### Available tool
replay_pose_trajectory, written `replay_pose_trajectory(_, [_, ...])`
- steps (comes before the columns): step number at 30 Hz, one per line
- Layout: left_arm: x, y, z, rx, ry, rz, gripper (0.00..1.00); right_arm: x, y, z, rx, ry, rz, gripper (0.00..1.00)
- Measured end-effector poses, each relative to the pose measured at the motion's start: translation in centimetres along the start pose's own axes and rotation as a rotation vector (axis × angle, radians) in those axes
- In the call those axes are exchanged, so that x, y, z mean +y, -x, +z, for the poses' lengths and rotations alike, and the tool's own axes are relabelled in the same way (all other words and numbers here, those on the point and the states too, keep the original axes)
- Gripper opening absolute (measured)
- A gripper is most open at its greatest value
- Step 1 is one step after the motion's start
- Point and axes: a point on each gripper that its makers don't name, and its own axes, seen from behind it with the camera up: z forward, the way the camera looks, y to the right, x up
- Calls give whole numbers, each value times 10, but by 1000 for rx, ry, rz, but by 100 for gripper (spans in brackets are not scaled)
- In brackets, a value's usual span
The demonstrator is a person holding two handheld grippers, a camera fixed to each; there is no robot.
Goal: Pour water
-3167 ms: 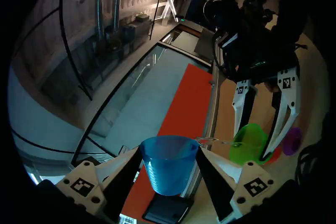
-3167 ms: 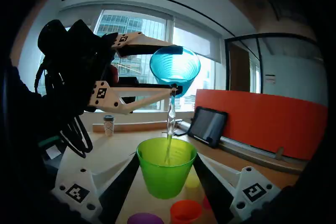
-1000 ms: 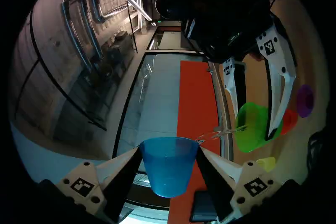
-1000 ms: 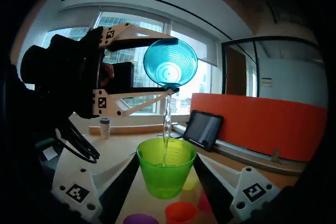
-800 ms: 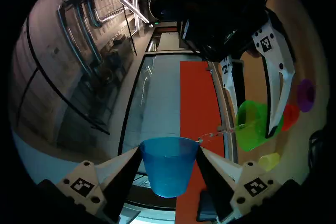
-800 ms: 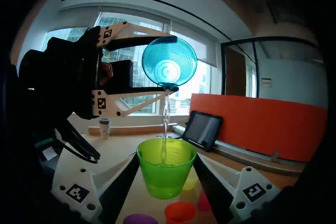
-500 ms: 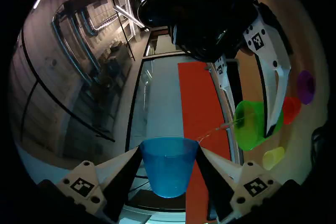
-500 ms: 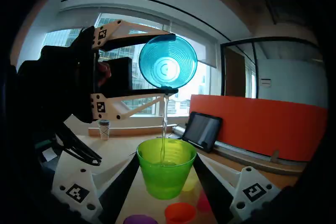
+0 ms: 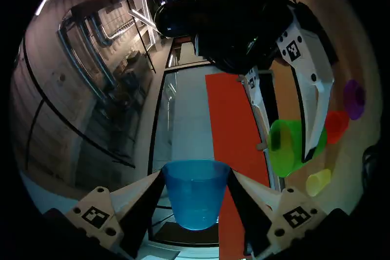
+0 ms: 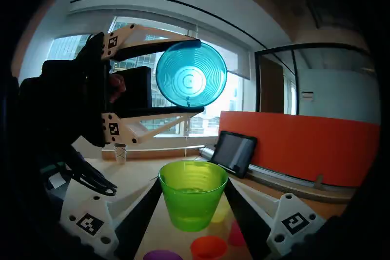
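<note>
My left gripper is shut on a blue cup, which lies tipped on its side. In the right gripper view that blue cup hangs above, its mouth facing me, held by the left gripper. My right gripper is shut on an upright green cup with water in it, directly below the blue cup. From the left gripper view the green cup sits between the right gripper's white fingers. No stream of water falls between the two cups.
A wooden table carries small cups: orange, purple, yellow and pink. A tablet leans by an orange partition. A small jar stands near the window.
The blue cup has tipped further until its mouth faces the right gripper's camera. The thin stream of water into the green cup has stopped.
</note>
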Motion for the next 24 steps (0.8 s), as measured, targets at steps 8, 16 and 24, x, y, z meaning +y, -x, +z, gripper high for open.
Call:
replay_pose_trajectory(8, [-2,10,2,-7,3,-110,88,2,-1,-1,2,7,0,91])
replay_pose_trajectory(16, [-4,26,5,-31,1,-364,88,4,-3,-2,9,14,2,91])
replay_pose_trajectory(24, [-6,51,6,-81,-3,-642,88,5,-6,-3,14,22,3,91])
